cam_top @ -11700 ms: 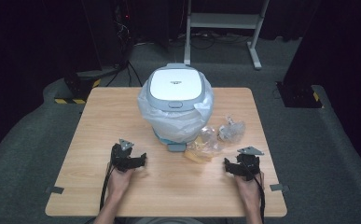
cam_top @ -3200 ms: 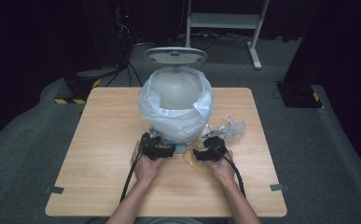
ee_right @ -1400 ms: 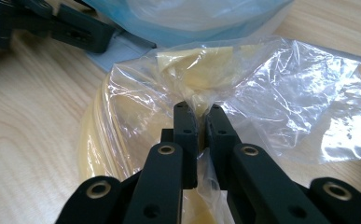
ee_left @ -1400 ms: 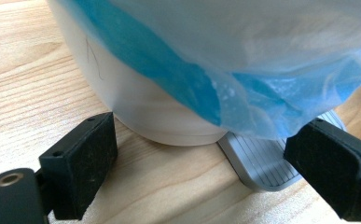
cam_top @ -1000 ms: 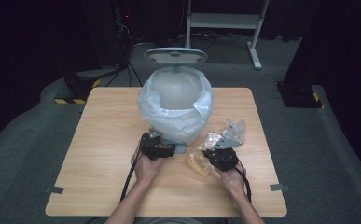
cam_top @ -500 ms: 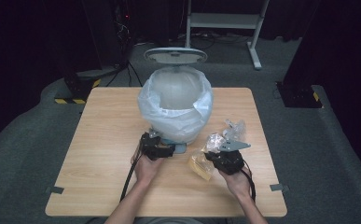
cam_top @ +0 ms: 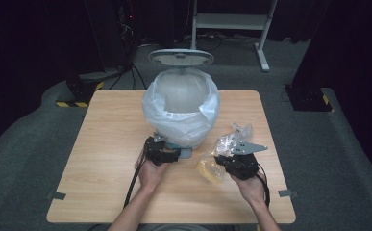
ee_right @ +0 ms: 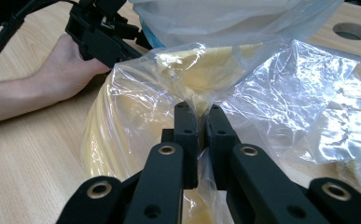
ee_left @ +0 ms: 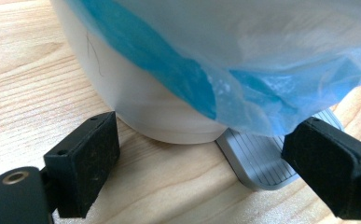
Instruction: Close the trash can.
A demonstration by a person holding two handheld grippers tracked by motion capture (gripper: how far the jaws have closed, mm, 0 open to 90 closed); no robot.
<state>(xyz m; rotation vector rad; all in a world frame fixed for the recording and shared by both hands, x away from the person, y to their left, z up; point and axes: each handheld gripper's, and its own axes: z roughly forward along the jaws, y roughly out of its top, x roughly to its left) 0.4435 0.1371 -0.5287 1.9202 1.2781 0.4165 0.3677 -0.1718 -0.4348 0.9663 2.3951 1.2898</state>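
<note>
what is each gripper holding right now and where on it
Right gripper pinches the yellowish plastic bag by a gathered fold at its top. Left gripper holds nothing, open at the bin base.

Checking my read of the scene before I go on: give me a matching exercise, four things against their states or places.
Things:
1. lid
2. pedal
3. yellow bag
4. clear wrapper

States or places:
a. pinched between shut jaws
b. grey and ribbed, at the foot of the bin
c. lying loose on the table, beside the right gripper
d. raised open behind the bin's mouth

Pairs: 1-d, 2-b, 3-a, 4-c. The left gripper stands open in front of the bin's base.
</note>
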